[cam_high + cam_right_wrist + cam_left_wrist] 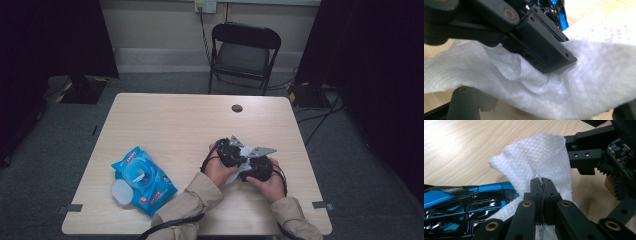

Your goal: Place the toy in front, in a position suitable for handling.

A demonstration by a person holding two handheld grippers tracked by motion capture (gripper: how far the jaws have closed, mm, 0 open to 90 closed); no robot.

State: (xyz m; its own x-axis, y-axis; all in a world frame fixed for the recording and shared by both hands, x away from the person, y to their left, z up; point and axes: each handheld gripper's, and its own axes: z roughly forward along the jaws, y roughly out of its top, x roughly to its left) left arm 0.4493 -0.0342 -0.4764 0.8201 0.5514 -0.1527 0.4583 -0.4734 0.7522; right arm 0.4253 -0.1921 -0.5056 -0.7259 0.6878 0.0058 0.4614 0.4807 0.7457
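1. Left gripper pinching white wet wipe, jaws pressed together on a fold, right of the blue wipe pack.
2. Right gripper spread wide beside the wipe, gripping nothing.
3. Wipe already out of pack; unfolding or wiping apparently left.
4. Beyond the pack: table, chair; nothing blocking.

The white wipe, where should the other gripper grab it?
Probably the loose, puffed-up edge of the wipe, away from where the left gripper already pinches it shut. That edge stands up off the table, so the right gripper could come in level from the side and close on it.
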